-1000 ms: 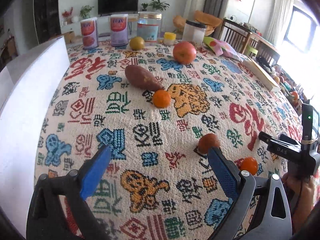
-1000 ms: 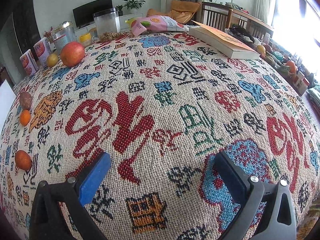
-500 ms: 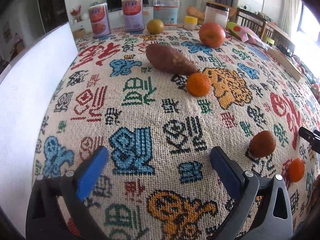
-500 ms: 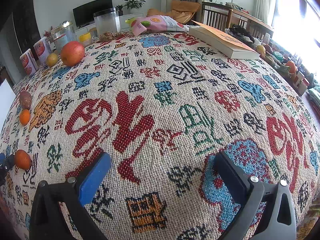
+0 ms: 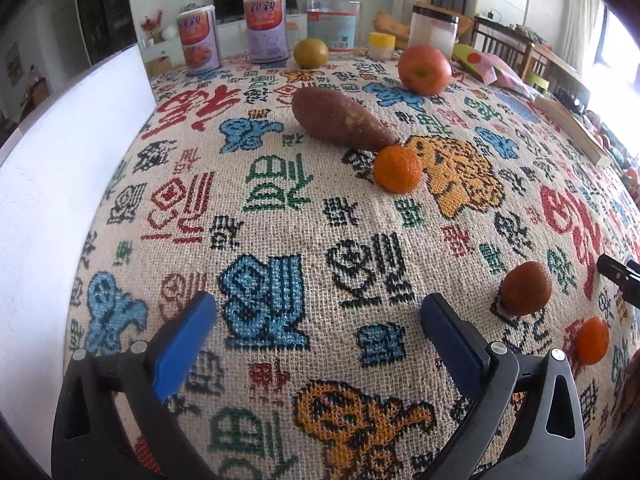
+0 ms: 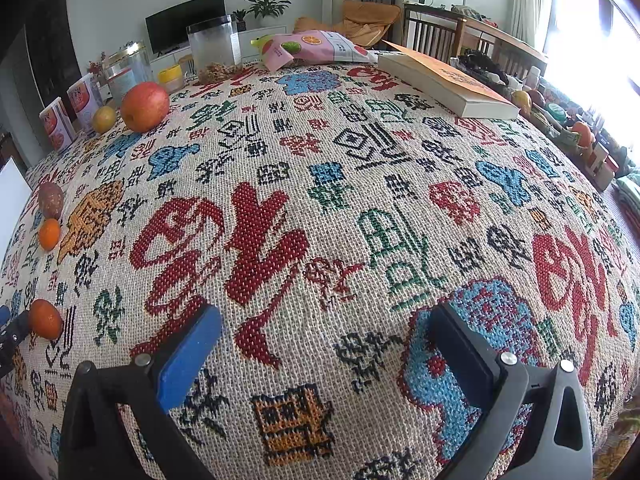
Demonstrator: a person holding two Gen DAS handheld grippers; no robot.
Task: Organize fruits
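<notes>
Over patterned tablecloth [image 5: 280, 216], both tools wide open, seemingly empty: left tool [image 5: 318, 320], right tool [image 6: 326, 332].

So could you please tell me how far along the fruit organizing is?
Nothing looks done yet: the apple, sweet potato and three oranges, one at, lie scattered on the tablecloth. Both the left claw and the right claw are open and empty. All sorting remains.

Counter cloth [image 5: 280, 216] is coarse woven jute-like fabric, matt and rough; sweet potato [image 5: 340, 120] dull, dusty skin; tangerine [image 5: 397, 169] pebbled, slight sheen; apple [image 5: 425, 69] smooth, waxy; left gripper [image 5: 318, 334] matt black plastic frame, blue rubbery pads [image 5: 180, 350].
</notes>
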